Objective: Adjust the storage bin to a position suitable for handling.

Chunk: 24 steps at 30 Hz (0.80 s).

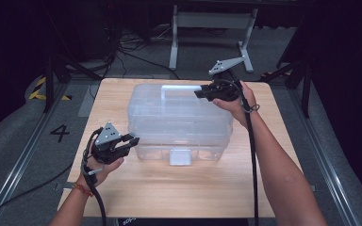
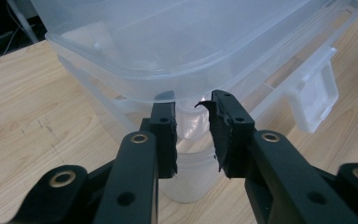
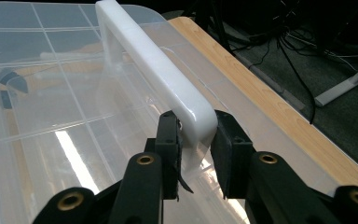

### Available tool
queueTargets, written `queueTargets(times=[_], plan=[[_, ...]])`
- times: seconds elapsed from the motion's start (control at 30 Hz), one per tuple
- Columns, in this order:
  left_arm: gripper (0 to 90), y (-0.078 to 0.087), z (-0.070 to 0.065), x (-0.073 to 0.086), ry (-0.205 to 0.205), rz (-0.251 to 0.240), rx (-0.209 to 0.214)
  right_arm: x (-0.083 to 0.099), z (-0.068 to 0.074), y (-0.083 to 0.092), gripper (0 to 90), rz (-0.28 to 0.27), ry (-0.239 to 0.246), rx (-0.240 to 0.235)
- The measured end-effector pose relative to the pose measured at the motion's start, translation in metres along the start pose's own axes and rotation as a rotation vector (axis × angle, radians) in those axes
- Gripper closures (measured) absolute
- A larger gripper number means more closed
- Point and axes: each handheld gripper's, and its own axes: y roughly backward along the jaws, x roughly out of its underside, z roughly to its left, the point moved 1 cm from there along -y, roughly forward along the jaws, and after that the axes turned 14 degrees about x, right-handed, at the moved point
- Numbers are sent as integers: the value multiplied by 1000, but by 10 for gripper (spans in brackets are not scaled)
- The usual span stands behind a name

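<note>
Right gripper (image 3: 193,135): jaws closed onto the near end of the white handle (image 3: 154,65), one pad flat against each side of it, no gap visible. From the fingers the handle runs away along the top of the clear lid (image 3: 51,116), whose moulded grid shows dark small items blurred beneath. Beyond the lid edge on the far side of the grip lies a strip of wooden table (image 3: 270,102), then dark floor with cables. Left gripper (image 2: 192,133): jaws narrowed but parted; between the pads sits the rounded lower corner of the transparent plastic box (image 2: 177,56), the left pad close against it, the right pad's contact not clear, so a firm hold cannot be told. The lid rim overhangs just above the fingertips; the front latch (image 2: 314,100) hangs off to one side of them. In the high view the box (image 1: 179,120) stands mid-table, left gripper (image 1: 131,141) at its near left corner, right gripper (image 1: 201,92) at the handle's right end on top.
</note>
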Motion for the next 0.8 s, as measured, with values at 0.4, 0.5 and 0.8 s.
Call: queueTargets(times=[0.4, 0.5, 0.8], plan=[[900, 7, 1, 0, -17, -24, 12, -1, 7, 3, 693, -8, 19, 70], [900, 7, 1, 0, -14, -25, 13, -1, 8, 7, 649, -14, 22, 91], [900, 7, 0, -1, -19, -14, 8, 9, 4, 25, 573, -35, 48, 148]])
